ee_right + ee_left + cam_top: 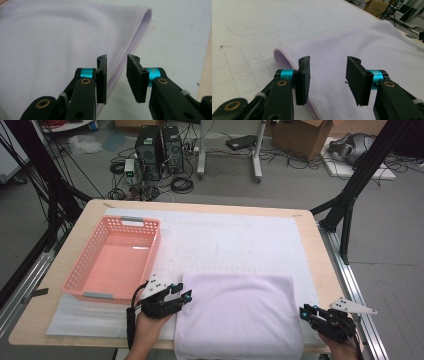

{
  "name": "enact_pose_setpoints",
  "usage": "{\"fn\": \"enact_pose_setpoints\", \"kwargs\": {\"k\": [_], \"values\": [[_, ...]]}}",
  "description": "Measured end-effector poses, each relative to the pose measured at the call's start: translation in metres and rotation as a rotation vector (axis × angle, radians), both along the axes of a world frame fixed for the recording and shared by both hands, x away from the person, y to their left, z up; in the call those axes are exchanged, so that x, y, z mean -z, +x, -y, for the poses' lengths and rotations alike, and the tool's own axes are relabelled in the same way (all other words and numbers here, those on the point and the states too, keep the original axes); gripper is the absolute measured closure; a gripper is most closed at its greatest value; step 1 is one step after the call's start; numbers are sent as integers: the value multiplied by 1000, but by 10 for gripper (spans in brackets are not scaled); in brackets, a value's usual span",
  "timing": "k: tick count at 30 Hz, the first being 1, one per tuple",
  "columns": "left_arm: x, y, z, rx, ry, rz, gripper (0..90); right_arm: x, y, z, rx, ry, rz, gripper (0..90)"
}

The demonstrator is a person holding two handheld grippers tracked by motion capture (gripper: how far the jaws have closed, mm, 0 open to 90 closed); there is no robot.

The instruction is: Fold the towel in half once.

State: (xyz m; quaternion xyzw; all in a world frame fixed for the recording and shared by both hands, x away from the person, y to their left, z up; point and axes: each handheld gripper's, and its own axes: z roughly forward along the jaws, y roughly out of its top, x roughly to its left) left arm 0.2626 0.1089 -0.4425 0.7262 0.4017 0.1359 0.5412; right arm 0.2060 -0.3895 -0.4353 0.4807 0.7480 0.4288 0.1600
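Folded lilac cloth towel (239, 312) lay at counter's near edge, on white mat (240, 240). Left tongs (181, 293) spread over its left fold, right tongs (306, 311) spread at right edge, nothing pinched. Farther left, pink perforated plastic basket (116, 257).

I look over a wooden worktop (310, 227) under a white mat (240, 240); beyond, grey floor (290, 190), two computer towers (159, 151), tangled cables (180, 184), a cardboard box (302, 135).
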Motion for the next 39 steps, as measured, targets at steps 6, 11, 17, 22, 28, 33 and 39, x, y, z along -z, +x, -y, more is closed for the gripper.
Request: {"fn": "enact_pose_setpoints", "kwargs": {"k": [6, 11, 17, 22, 28, 33, 39], "values": [[3, 30, 2, -11, 36, -17, 512, 2, 27, -3, -8, -3, -10, 698], [5, 46, 3, -46, 54, 9, 492, 2, 50, -5, -11, 13, -5, 698], [9, 64, 8, -43, 108, -123, 512, 8, 73, -26, -69, -25, -26, 714], [10, 66, 14, -49, 166, -139, 633, 13, 83, -26, -4, -94, -32, 791], [10, 65, 17, -63, 175, -162, 850, 6, 80, -25, 76, -135, -13, 558], [11, 66, 17, -70, 162, -172, 851, 15, 94, -26, 95, -114, -24, 468], [11, 66, 16, -66, 159, -178, 850, 14, 97, -29, 46, -128, -21, 656]]}}
